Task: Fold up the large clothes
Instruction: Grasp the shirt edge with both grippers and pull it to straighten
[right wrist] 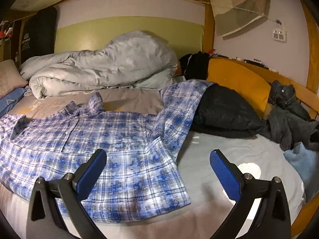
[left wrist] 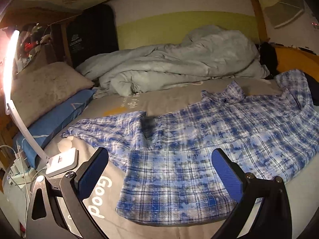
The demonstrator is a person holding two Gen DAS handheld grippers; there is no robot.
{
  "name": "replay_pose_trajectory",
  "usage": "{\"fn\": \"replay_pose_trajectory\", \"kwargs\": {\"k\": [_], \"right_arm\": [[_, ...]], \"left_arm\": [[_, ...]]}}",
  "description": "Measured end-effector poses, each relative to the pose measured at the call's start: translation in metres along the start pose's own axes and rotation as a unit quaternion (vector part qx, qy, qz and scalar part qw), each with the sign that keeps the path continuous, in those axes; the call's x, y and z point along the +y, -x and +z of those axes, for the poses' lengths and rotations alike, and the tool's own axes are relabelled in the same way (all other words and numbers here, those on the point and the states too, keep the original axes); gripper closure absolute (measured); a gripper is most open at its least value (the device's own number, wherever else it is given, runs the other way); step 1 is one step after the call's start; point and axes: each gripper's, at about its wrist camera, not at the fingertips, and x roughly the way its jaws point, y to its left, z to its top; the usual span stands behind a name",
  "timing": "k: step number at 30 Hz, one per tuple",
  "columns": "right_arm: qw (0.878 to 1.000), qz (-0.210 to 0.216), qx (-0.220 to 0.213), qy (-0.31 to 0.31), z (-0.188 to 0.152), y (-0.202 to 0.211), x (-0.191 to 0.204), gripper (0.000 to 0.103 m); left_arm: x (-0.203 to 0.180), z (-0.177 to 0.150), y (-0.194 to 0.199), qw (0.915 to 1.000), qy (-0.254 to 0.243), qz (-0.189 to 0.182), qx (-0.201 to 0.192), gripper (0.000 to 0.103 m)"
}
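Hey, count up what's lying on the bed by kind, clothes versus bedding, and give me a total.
Clothes: 3, namely the blue plaid shirt, the black puffy jacket and the dark jeans.
Bedding: 4, namely the grey comforter, the beige pillow, the blue pillow and the light blue cloth.
Total: 7

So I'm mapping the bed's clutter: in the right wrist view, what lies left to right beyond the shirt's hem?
Plaid shirt → black puffy jacket → dark jeans → light blue towel.
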Motion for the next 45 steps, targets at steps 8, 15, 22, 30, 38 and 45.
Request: {"fn": "replay_pose_trajectory", "kwargs": {"k": [8, 15, 22, 30, 38, 45], "right_arm": [[0.999, 0.021, 0.025, 0.003, -0.008, -0.006, 0.008, 0.000], [0.994, 0.066, 0.050, 0.077, -0.022, -0.007, 0.042, 0.000], [0.956, 0.088, 0.067, 0.272, -0.071, -0.002, 0.111, 0.000], [0.937, 0.057, 0.052, 0.342, -0.104, -0.008, 0.145, 0.000], [0.957, -0.015, 0.052, 0.287, -0.094, -0.040, 0.136, 0.046], [0.959, -0.059, 0.050, 0.274, -0.103, -0.040, 0.135, 0.097]], "left_arm": [[-0.010, -0.006, -0.003, 0.9997, -0.008, -0.019, 0.016, 0.000], [-0.036, -0.014, -0.005, 0.9956, -0.051, -0.070, 0.035, 0.000], [-0.086, -0.042, -0.014, 0.9751, -0.136, -0.141, 0.104, 0.000], [-0.117, -0.066, -0.031, 0.9667, -0.168, -0.134, 0.138, 0.000], [-0.096, -0.063, -0.058, 0.9818, -0.065, -0.106, 0.143, 0.030], [-0.090, -0.062, -0.051, 0.9862, -0.070, -0.051, 0.141, 0.096]]}}
